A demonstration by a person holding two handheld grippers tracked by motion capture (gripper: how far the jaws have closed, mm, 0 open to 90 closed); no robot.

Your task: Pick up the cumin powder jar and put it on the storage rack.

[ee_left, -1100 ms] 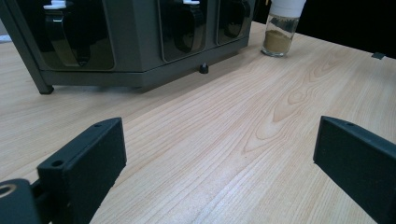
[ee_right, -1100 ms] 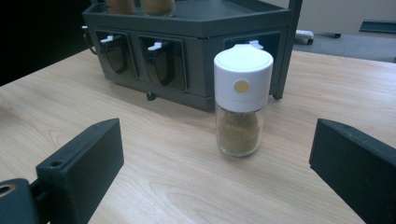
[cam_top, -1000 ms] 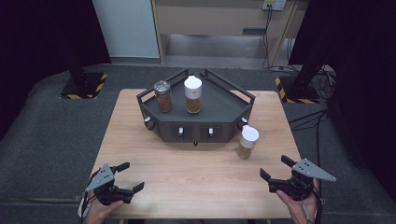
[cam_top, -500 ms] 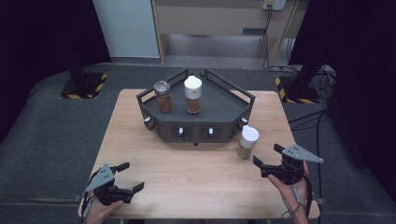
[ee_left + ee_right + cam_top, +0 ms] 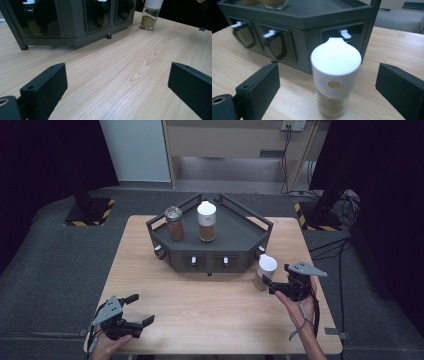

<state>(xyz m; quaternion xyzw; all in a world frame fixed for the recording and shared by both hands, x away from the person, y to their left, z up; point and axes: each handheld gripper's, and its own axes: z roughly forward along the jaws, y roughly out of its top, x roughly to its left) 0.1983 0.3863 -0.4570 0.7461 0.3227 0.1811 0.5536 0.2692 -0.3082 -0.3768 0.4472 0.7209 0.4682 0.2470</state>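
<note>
Right gripper [image 5: 268, 285]: held in the person's right hand [image 5: 299, 302] at the right side of the table [image 5: 210, 320], pointing toward the spice jar; jaws wide apart and just now narrowing a little, pads pressing on nothing.
Right gripper, own view: the two black jaws stand at either side of the jar, which sits between and beyond them with a clear gap on both sides; no contact shows.
Spice jar [image 5: 335, 75]: upright on the table, just beside the right front corner of the rack; clear glass lower part with tan powder, white cap with a small round tan dot on its front. In the high view it stands just ahead of the right gripper's tips [image 5: 265, 270].
Left gripper [image 5: 141, 310]: low at the near left corner of the table, in the person's left hand [image 5: 107, 342]; jaws wide, with bare wood between them in its own view.
Rack [image 5: 235, 237]: dark, angular tray-topped stand at the middle of the table's far half, with a raised rail round its top and a row of recessed slots with white tabs along its front faces.
On the rack: a jar with a metal-look lid [image 5: 174, 223] holding brown contents, and next to it, to its right, a taller jar with a white cap [image 5: 206, 221]; both upright, standing apart from each other.
Table: light wood, on a grey floor.
</note>
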